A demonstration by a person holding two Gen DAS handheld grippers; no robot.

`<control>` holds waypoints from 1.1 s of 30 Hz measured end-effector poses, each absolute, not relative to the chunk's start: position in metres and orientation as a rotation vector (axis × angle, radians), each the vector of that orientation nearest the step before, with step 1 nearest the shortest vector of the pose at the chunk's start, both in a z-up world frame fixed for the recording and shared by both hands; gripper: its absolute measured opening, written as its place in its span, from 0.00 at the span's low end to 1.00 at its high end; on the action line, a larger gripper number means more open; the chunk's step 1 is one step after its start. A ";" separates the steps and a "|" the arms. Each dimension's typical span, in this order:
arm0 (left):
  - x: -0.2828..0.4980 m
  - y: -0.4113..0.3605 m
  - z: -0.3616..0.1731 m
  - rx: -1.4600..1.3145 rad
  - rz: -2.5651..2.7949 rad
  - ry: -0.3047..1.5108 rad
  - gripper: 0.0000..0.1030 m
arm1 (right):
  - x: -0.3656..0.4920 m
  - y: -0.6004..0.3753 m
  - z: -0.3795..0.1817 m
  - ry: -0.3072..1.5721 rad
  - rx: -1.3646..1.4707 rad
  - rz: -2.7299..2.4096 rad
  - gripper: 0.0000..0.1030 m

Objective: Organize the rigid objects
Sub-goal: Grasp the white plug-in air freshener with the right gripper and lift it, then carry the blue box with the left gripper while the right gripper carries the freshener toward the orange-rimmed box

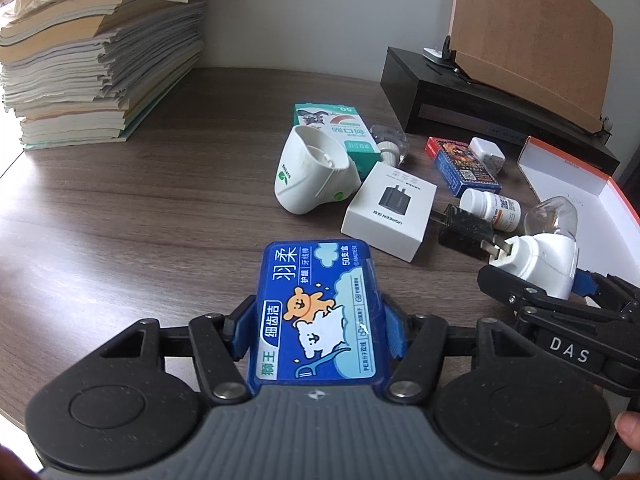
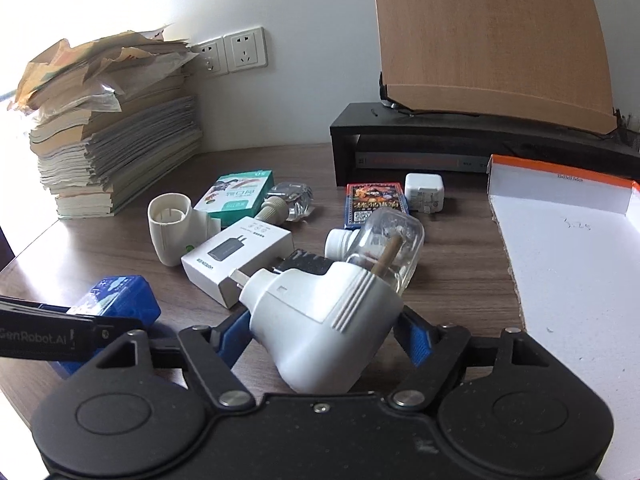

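Note:
My left gripper (image 1: pixel 316 312) is shut on a blue dental floss box (image 1: pixel 316 304), its blue pads pressing both long sides just above the wooden desk (image 1: pixel 140 220). My right gripper (image 2: pixel 324 322) has its pads against a white plug-in vaporizer (image 2: pixel 320 320) with a clear bottle (image 2: pixel 388 248); its prongs point left over a white charger box (image 2: pixel 236 264). Seen from the left wrist, that gripper (image 1: pixel 540 280) and the vaporizer (image 1: pixel 536 256) sit at the right. An open orange-edged white box (image 2: pixel 568 264) lies on the right.
On the desk lie a second white vaporizer shell (image 2: pixel 170 228), a green box (image 2: pixel 240 196), a card pack (image 2: pixel 376 204), a white pill bottle (image 1: pixel 490 206), a black plug (image 1: pixel 464 230) and a white adapter (image 2: pixel 424 196). A paper stack (image 2: pixel 108 152) stands left, a black shelf (image 2: pixel 460 140) behind.

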State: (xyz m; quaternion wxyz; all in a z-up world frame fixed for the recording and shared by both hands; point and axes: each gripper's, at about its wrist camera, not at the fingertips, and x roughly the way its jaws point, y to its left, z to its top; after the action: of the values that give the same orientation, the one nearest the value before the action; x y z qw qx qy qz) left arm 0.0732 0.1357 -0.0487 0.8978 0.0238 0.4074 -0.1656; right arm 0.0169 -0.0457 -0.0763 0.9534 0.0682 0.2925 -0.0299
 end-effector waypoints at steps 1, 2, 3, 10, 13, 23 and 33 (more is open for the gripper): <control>0.073 0.134 -0.047 0.050 -0.346 0.839 0.61 | 0.015 -0.047 -0.073 0.586 0.138 -0.064 0.88; 0.072 0.132 -0.046 0.051 -0.351 0.835 0.61 | 0.013 -0.050 -0.069 0.578 0.142 -0.069 0.88; 0.072 0.130 -0.044 0.052 -0.357 0.830 0.61 | 0.011 -0.053 -0.064 0.573 0.149 -0.073 0.83; 0.067 0.107 -0.028 0.053 -0.406 0.795 0.61 | -0.002 -0.079 -0.042 0.536 0.167 -0.121 0.82; 0.064 0.089 -0.020 0.057 -0.433 0.774 0.61 | -0.010 -0.093 -0.031 0.512 0.166 -0.141 0.82; 0.057 0.006 0.000 0.070 -0.516 0.723 0.61 | -0.032 -0.169 -0.004 0.454 0.177 -0.229 0.82; 0.057 -0.088 0.003 0.087 -0.606 0.713 0.61 | -0.042 -0.262 -0.003 0.472 0.181 -0.301 0.82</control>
State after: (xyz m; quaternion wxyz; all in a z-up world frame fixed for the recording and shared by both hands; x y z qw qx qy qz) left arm 0.0574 -0.0881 0.0029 0.8916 0.0418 0.3436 -0.2918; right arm -0.0417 -0.2624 -0.0027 0.9570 0.0892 0.2327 -0.1483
